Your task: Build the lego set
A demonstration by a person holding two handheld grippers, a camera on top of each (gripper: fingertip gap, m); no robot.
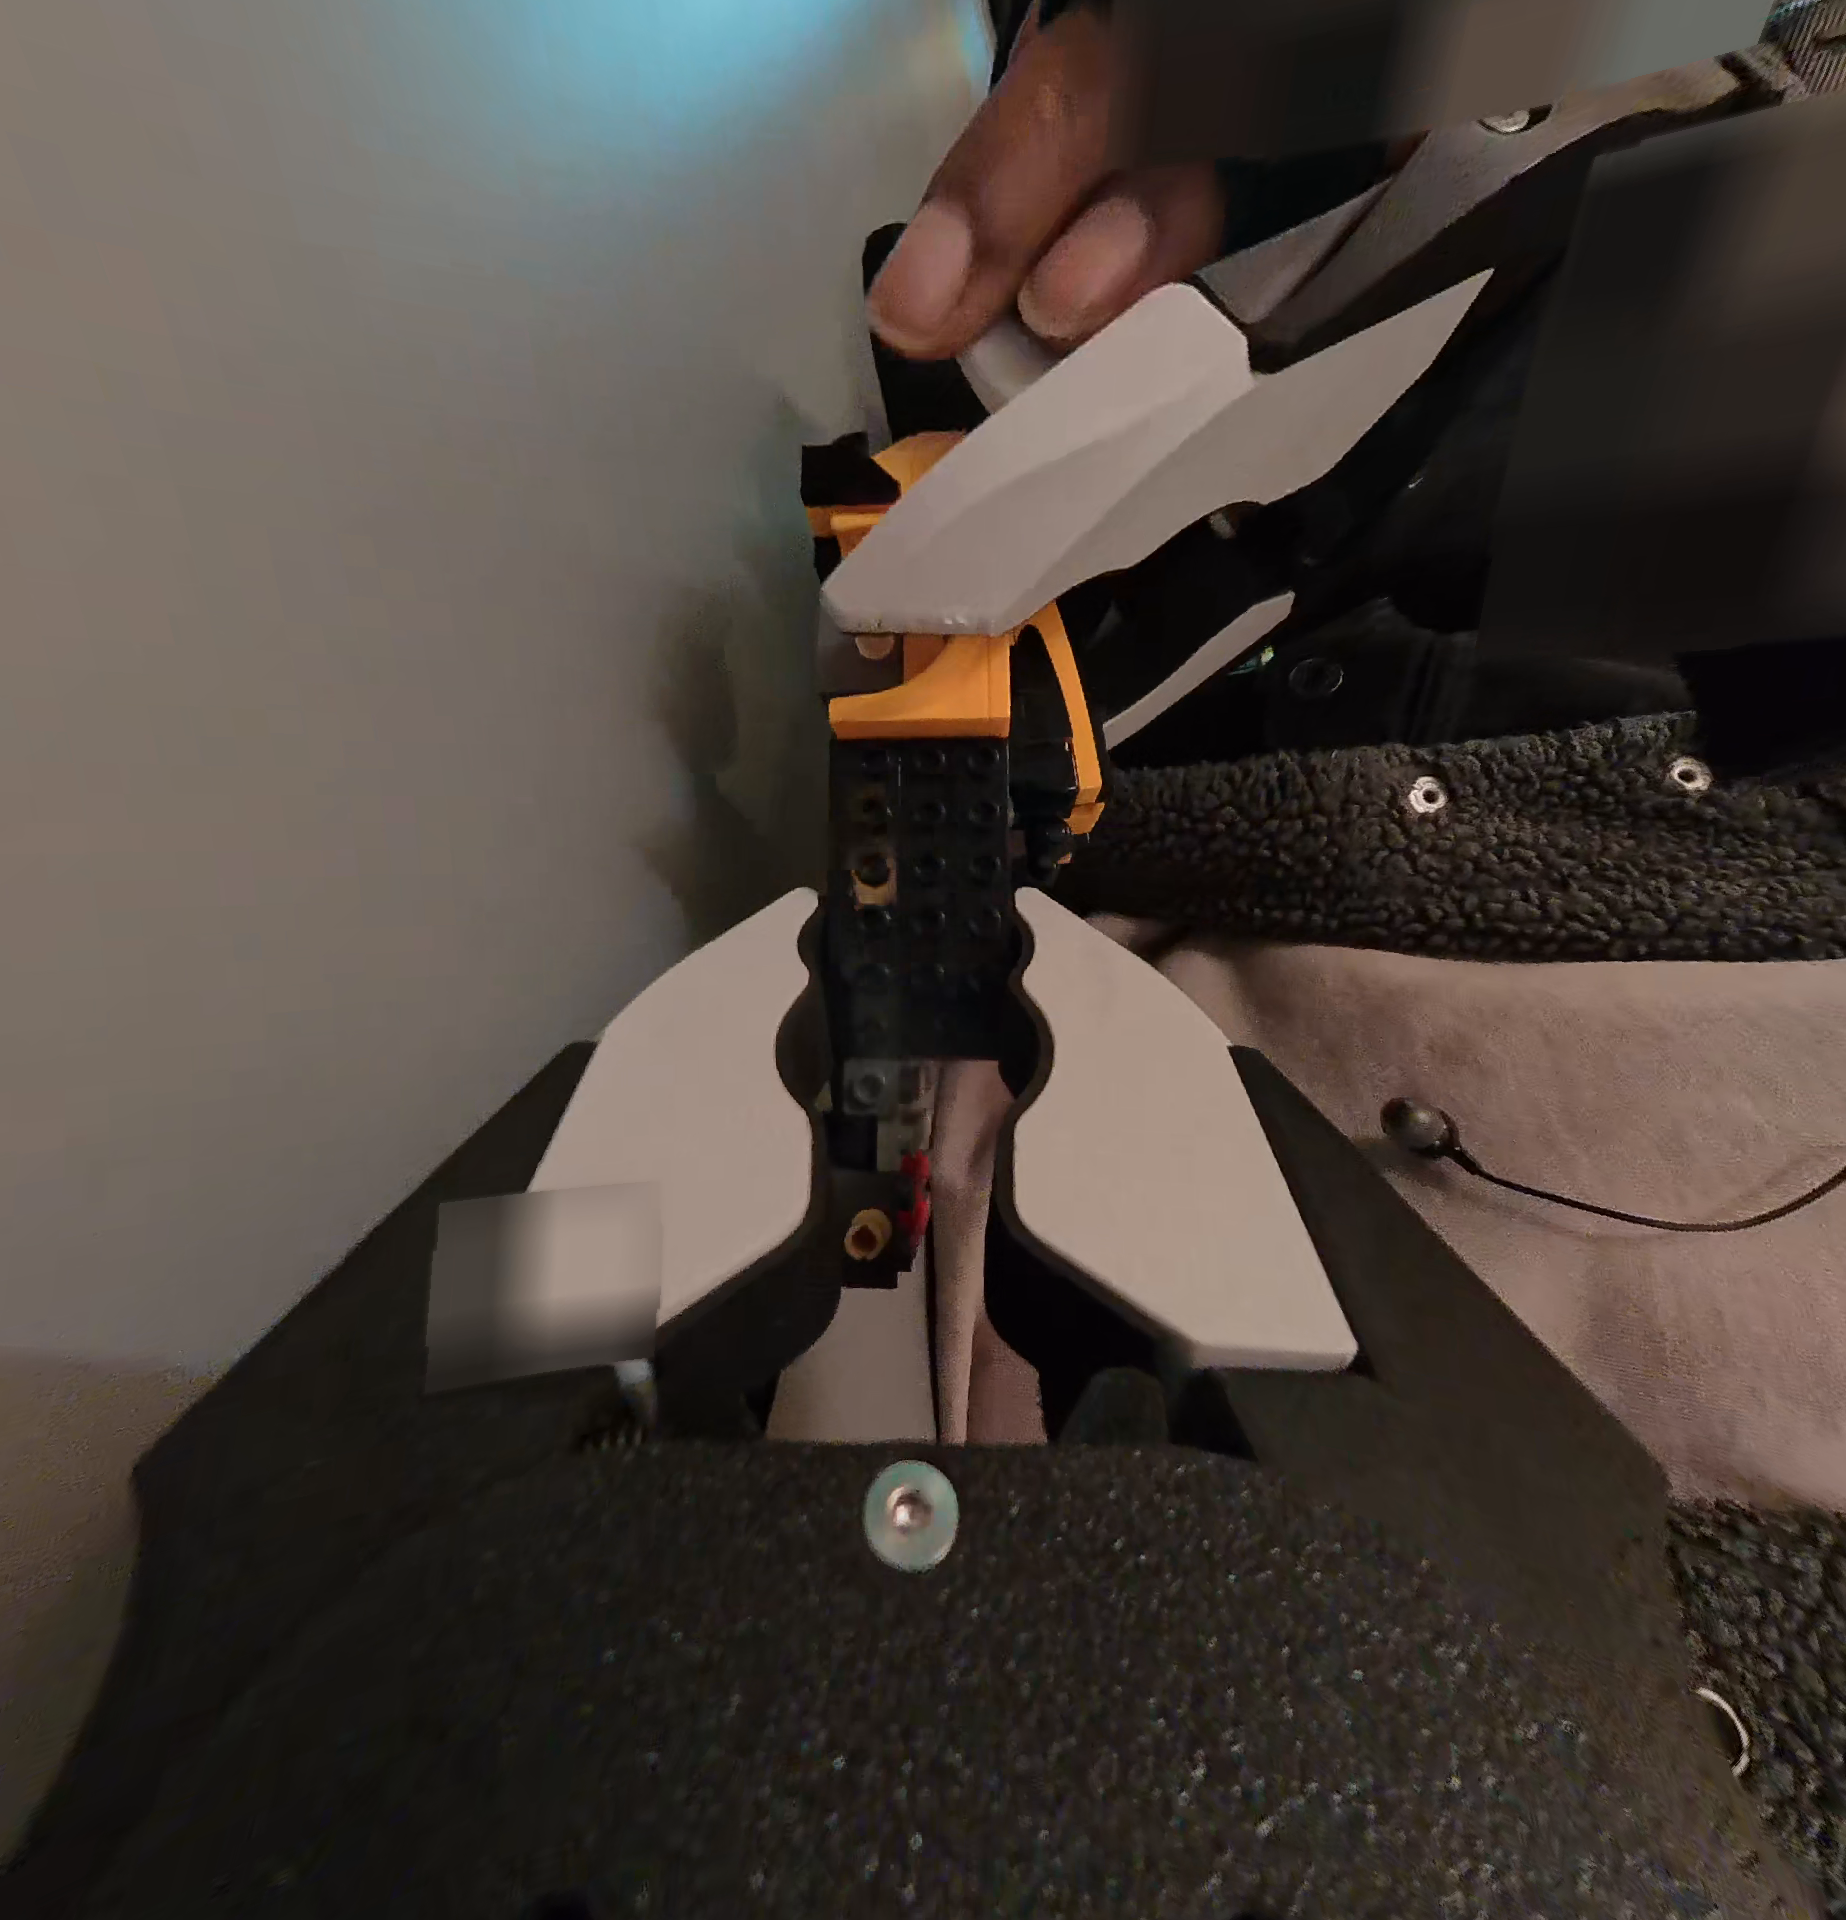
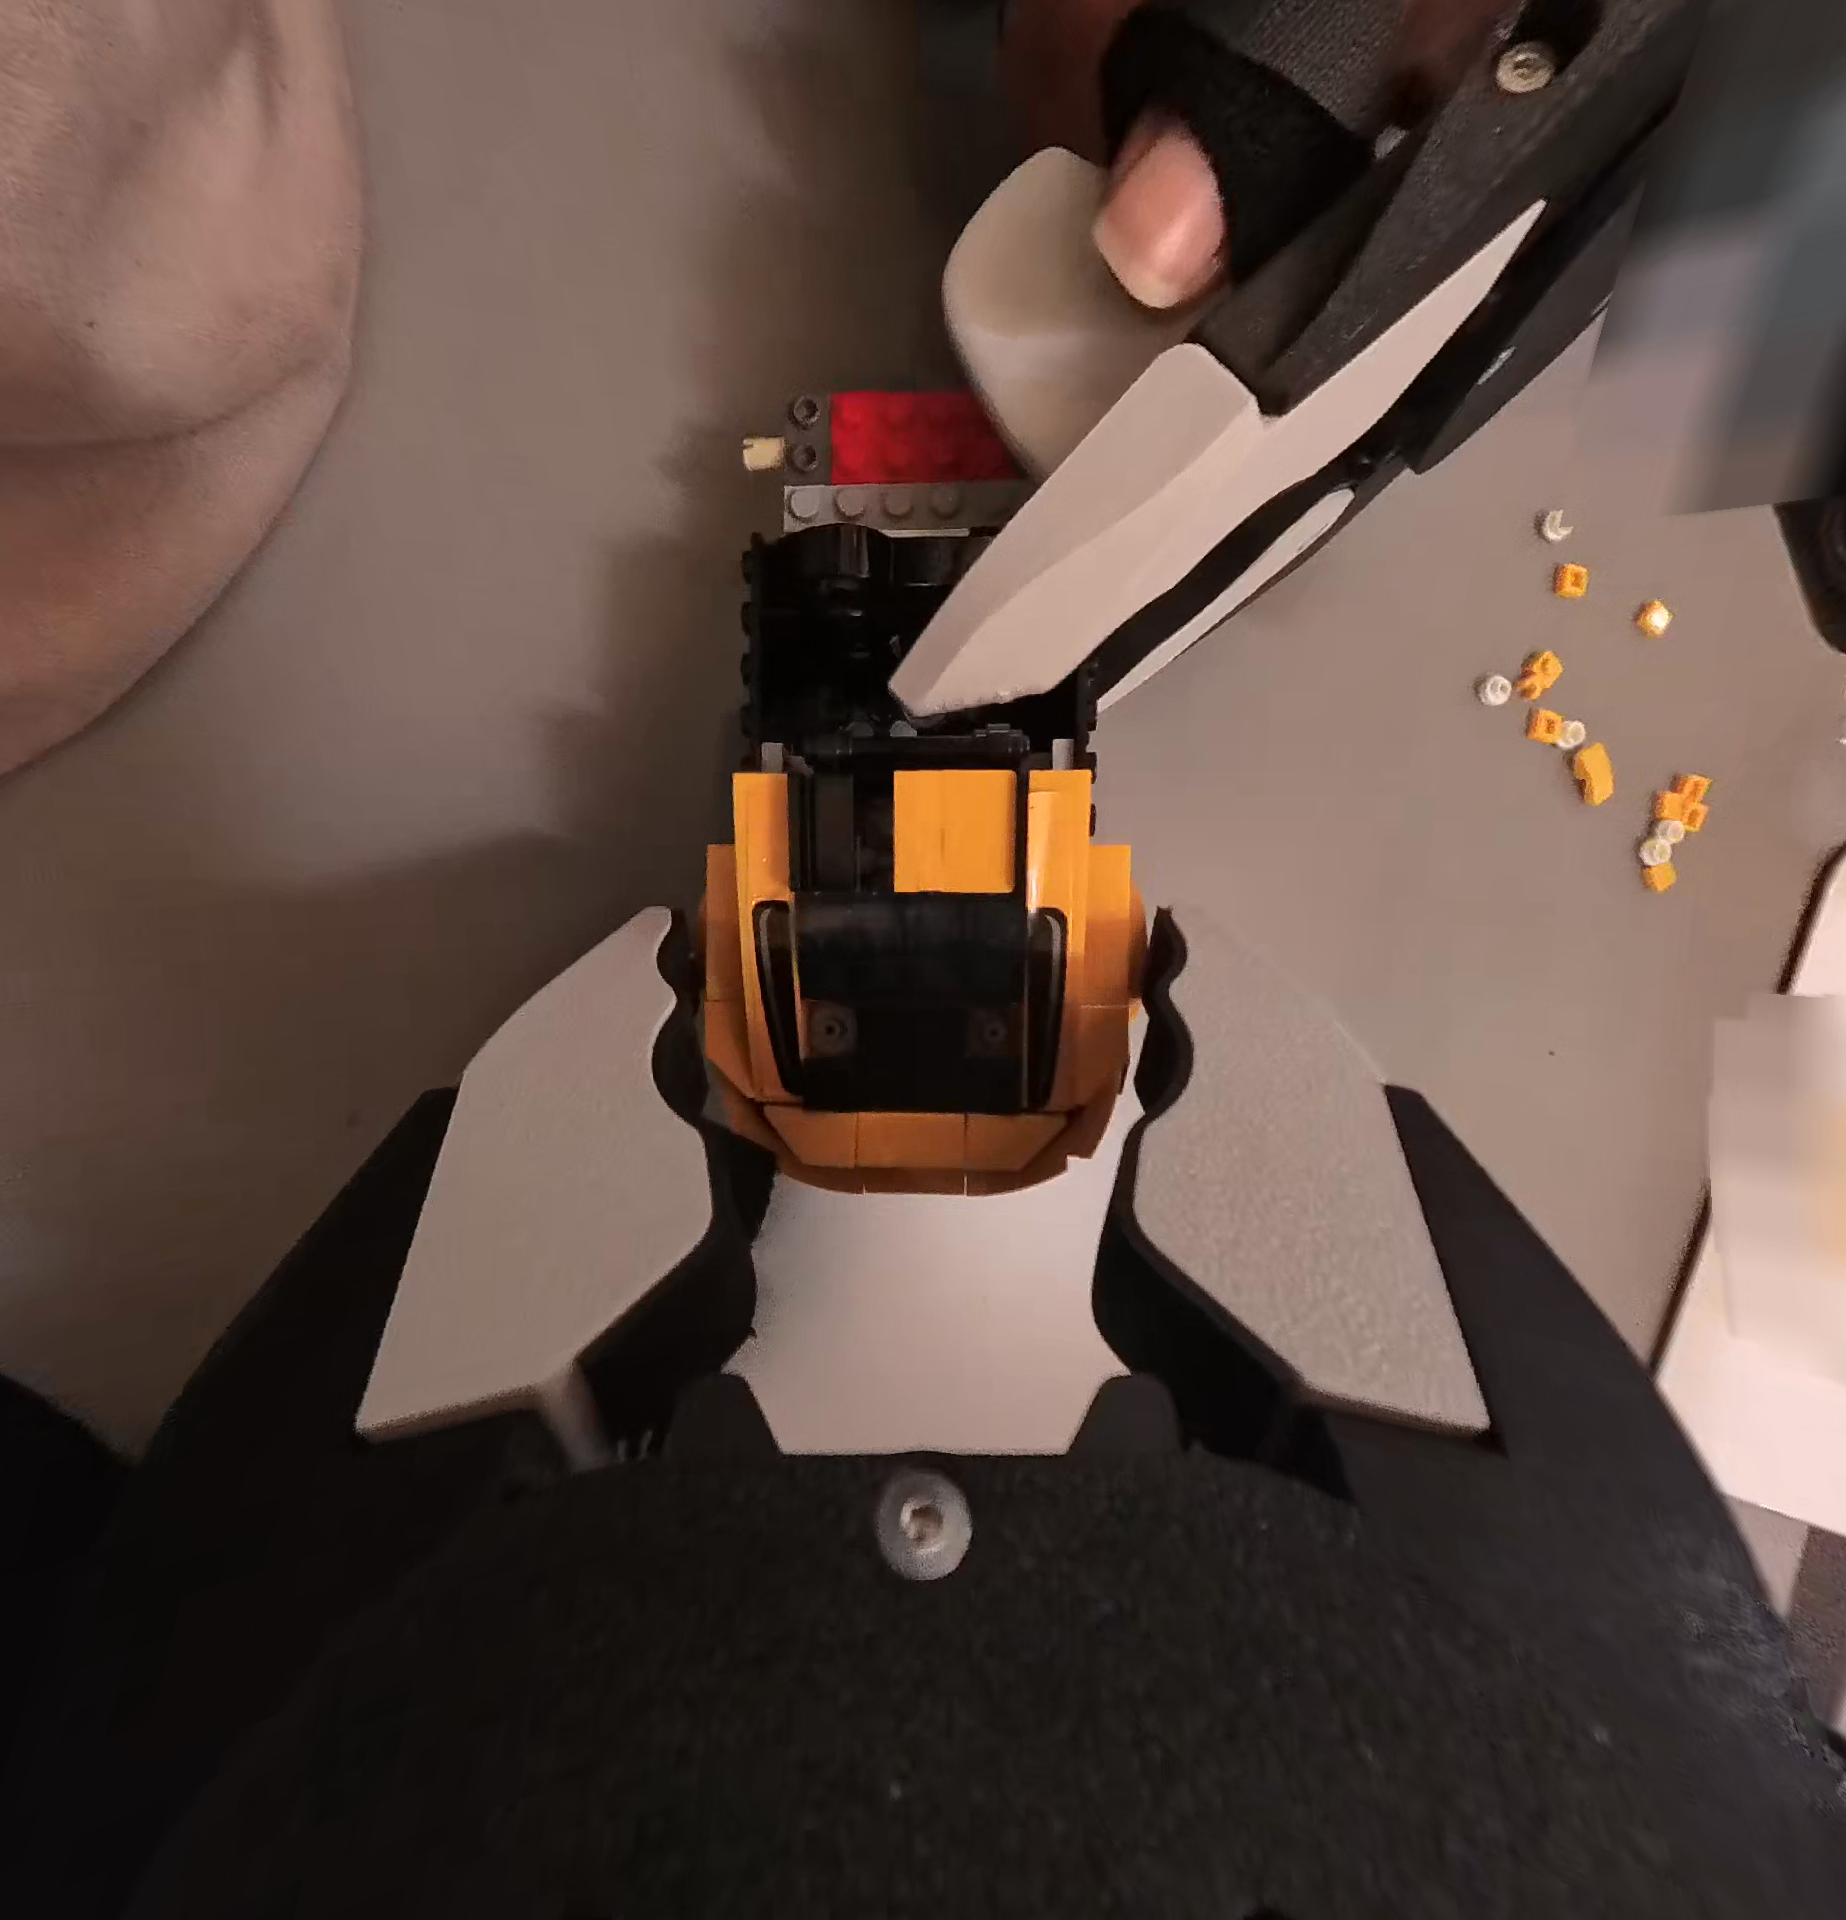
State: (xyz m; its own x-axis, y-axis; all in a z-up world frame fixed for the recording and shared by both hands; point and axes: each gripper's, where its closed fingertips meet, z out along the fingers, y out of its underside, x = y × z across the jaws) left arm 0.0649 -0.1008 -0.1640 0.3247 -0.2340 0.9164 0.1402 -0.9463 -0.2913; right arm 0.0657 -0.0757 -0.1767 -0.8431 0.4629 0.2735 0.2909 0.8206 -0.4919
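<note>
Both grippers clamp one orange-and-black lego car [image 2: 924,997] at frame centre.

The right gripper [image 2: 919,1029] squeezes its orange nose; the left gripper [image 1: 914,997] pinches the black studded underside [image 1: 924,894]; loose orange and white pieces [image 2: 1594,717] lie scattered on the grey table [image 2: 1314,831], right of frame.

Plain grey wall [image 1: 327,623] w/ bluish light up top; grey tabletop [image 2: 1314,935] below.

Grey cloth [image 1: 1521,1091], black fleece [image 1: 1418,852], thin black cable [image 1: 1625,1210].
</note>
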